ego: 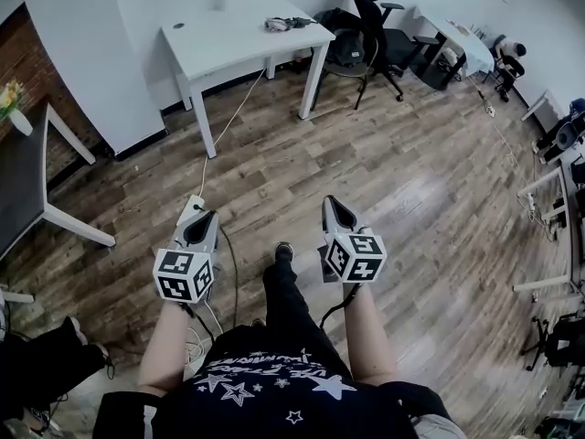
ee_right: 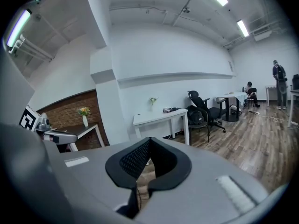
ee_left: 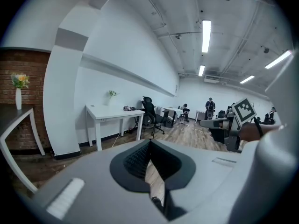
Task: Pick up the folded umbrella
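On the white table (ego: 228,39) at the far side lies a small dark and light bundle (ego: 288,23); it is too small to tell whether it is the folded umbrella. It also shows as a speck on the table top (ee_left: 127,108) in the left gripper view, and likewise (ee_right: 170,109) in the right gripper view. My left gripper (ego: 203,214) and right gripper (ego: 331,201) hang side by side above the wood floor, far short of the table. Both point towards it. The left gripper's (ee_left: 149,143) jaws meet at the tip, empty. So do the right gripper's (ee_right: 150,139).
A black office chair (ego: 370,26) stands right of the white table. At the left is a dark table (ego: 23,176) with a vase of flowers (ego: 11,103). A white power strip (ego: 187,216) and its cable lie on the floor below my left gripper. More desks and people are at the far right.
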The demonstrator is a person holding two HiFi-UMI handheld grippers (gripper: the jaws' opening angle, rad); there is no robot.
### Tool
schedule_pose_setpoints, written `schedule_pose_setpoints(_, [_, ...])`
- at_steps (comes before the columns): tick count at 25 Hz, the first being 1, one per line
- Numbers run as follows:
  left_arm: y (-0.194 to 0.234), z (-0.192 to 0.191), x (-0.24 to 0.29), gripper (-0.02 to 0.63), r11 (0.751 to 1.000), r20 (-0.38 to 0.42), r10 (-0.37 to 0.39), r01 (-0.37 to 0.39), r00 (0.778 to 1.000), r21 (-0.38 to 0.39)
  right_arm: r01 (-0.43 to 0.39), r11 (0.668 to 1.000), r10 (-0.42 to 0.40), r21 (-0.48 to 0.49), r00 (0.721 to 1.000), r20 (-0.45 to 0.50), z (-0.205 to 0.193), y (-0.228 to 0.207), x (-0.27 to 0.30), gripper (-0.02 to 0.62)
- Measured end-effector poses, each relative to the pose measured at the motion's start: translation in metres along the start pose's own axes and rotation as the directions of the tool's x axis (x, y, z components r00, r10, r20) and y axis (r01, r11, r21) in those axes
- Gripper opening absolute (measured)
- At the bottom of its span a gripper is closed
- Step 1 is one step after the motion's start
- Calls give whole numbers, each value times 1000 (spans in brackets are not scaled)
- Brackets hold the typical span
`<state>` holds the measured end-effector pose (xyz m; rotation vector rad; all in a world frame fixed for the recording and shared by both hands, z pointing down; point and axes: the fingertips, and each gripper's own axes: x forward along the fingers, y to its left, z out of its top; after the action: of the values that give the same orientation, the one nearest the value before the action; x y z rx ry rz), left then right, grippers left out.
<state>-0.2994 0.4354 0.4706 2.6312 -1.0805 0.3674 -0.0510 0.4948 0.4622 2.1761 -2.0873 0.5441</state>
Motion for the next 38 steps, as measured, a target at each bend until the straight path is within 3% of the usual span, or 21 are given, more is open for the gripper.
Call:
schedule_pose_setpoints(11, [49, 59, 137, 3, 999, 6, 43, -43, 999, -1, -32, 999, 32, 28, 999, -15, 48, -58, 152, 17])
schedule_pose_setpoints(23, [79, 138, 305, 3, 998, 6, 59, -59, 998, -15, -75, 997, 75, 18, 997, -17, 127, -140, 297, 17])
schedule_pose_setpoints(30, [99, 167, 354, 3, 996, 34, 79, -78, 996, -41, -102, 994, 102, -23, 994, -29, 156, -159, 353, 17])
schedule_pose_setpoints(38, [121, 187, 394, 3, 996, 52, 86, -84, 995, -41, -113, 993, 111, -29, 993, -51, 163, -167, 399, 17])
